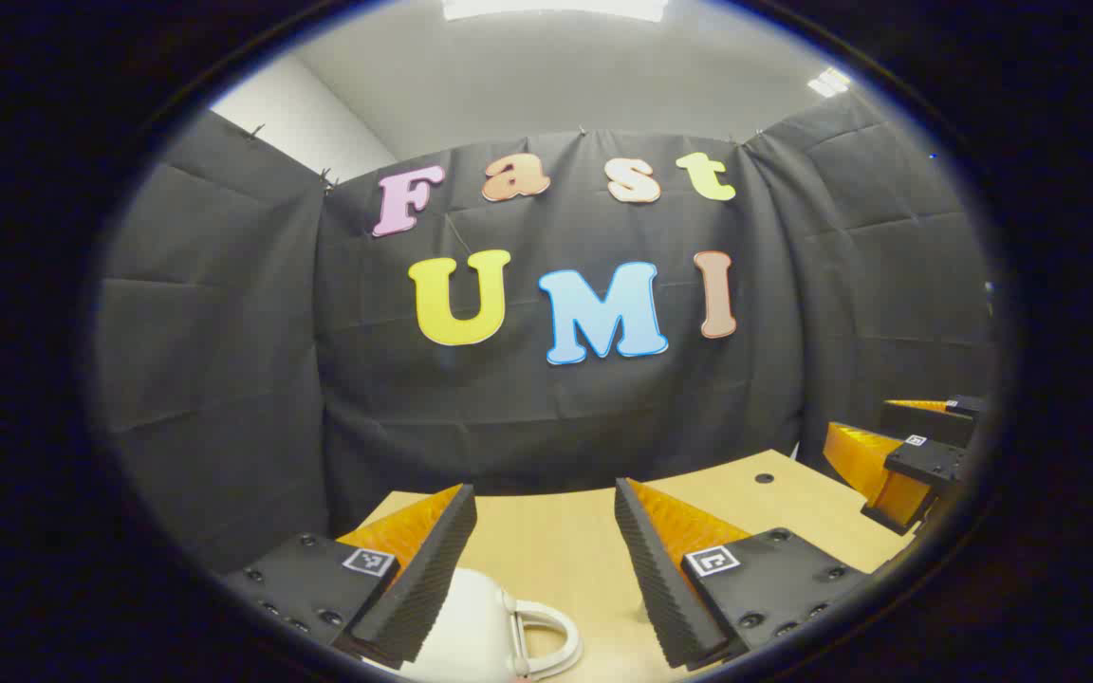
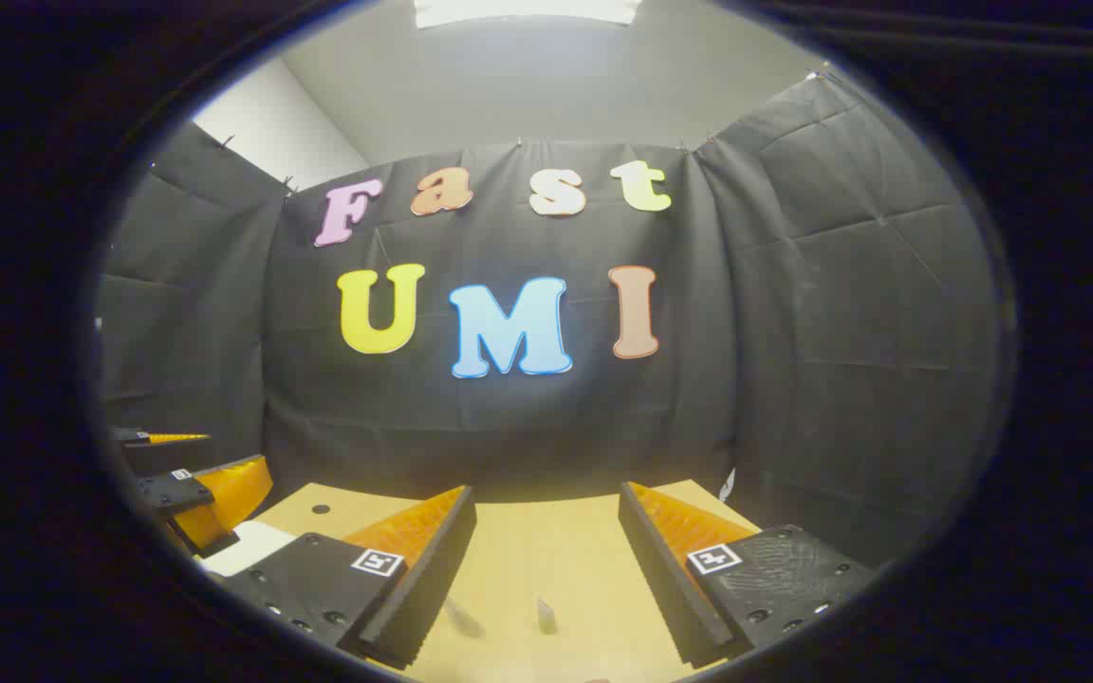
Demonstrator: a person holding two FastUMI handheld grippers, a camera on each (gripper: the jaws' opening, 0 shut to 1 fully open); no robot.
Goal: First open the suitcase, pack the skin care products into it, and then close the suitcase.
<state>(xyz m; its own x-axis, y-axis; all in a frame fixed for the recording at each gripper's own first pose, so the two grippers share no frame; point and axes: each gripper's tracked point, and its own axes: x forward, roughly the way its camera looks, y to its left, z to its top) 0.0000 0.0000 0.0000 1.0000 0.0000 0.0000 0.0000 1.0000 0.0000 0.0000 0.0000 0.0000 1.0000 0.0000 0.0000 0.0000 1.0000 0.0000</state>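
Left gripper was wide open over the wooden table — nothing between its fingers. White suitcase with its loop handle sat low in the left gripper view, just under and touching my left finger's edge. Right gripper was also spread wide, empty, above bare tabletop. Two small items on the table near the bottom of the right gripper view — too blurred to ID. Suitcase looked closed, can't tell for sure.

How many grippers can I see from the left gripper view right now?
2: the left gripper, open at the bottom over the white suitcase, and the right gripper, at the right edge.
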